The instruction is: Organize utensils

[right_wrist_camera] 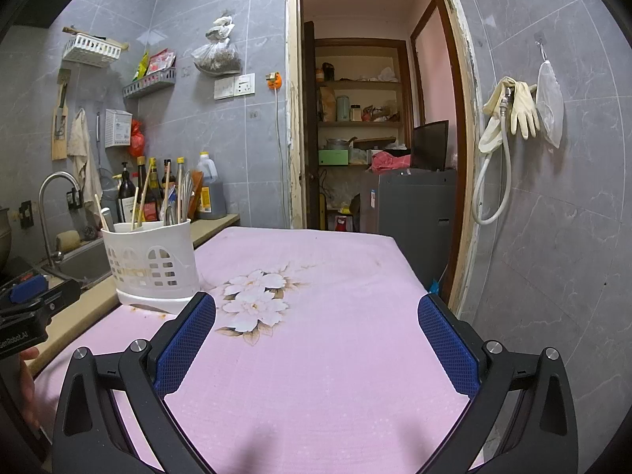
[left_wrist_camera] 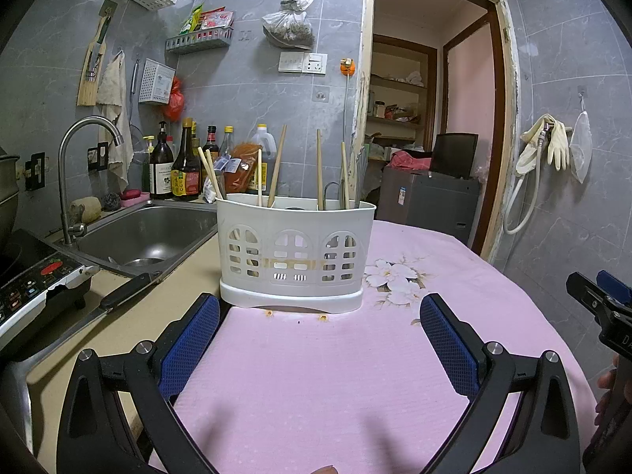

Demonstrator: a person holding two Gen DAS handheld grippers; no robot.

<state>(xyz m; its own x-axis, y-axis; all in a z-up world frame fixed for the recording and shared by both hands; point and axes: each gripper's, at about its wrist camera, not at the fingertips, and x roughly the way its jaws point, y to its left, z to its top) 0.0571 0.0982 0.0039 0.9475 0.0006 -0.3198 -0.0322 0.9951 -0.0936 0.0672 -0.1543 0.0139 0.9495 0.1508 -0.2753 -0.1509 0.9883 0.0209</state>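
A white plastic utensil holder [left_wrist_camera: 294,252] with arched cut-outs stands on the pink flowered cloth [left_wrist_camera: 335,375], at its left edge. Several wooden chopsticks [left_wrist_camera: 319,170] and some metal utensils [left_wrist_camera: 359,177] stand upright in it. My left gripper [left_wrist_camera: 320,318] is open and empty, facing the holder just short of its base. The holder also shows in the right wrist view [right_wrist_camera: 152,264], at the left. My right gripper [right_wrist_camera: 316,318] is open and empty over the cloth [right_wrist_camera: 316,355], to the right of the holder. Each gripper appears at the edge of the other's view.
A steel sink [left_wrist_camera: 146,237] with a tap [left_wrist_camera: 71,166] lies left of the holder. A black-handled knife [left_wrist_camera: 118,296] lies on the beige counter beside an induction cooker [left_wrist_camera: 35,288]. Sauce bottles [left_wrist_camera: 185,166] stand at the back wall. A doorway [right_wrist_camera: 379,138] opens behind the table.
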